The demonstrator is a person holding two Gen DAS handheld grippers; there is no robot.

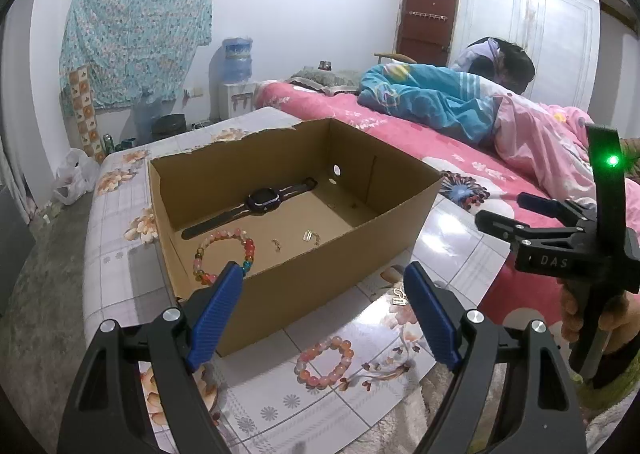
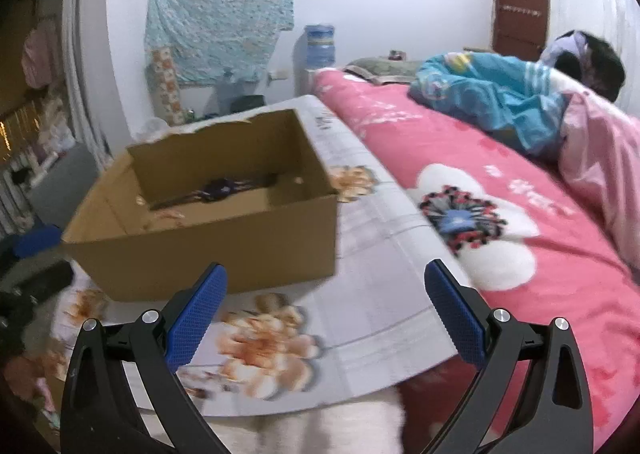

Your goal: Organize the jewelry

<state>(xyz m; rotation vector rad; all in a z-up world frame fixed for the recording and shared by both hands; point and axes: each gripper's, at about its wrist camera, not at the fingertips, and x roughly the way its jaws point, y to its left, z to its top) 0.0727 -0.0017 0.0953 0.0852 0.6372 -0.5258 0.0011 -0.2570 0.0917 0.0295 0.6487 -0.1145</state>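
My left gripper (image 1: 324,310) hangs with fingers wide apart, holding nothing, above the table's near edge, where a pink bead bracelet (image 1: 325,363) lies just outside the cardboard box (image 1: 304,278). My right gripper (image 2: 326,314) is likewise spread and holding nothing. Inside the box lie a watch (image 1: 256,202) and another bracelet (image 1: 224,254).

Right wrist view is blurring throughout, smearing the watch (image 2: 222,188) inside the cardboard box (image 2: 224,254) | left gripper finger (image 1: 218,314) is covering part of the beaded bracelet (image 1: 224,254) | small gold pieces (image 1: 310,236) are showing too tiny to identify
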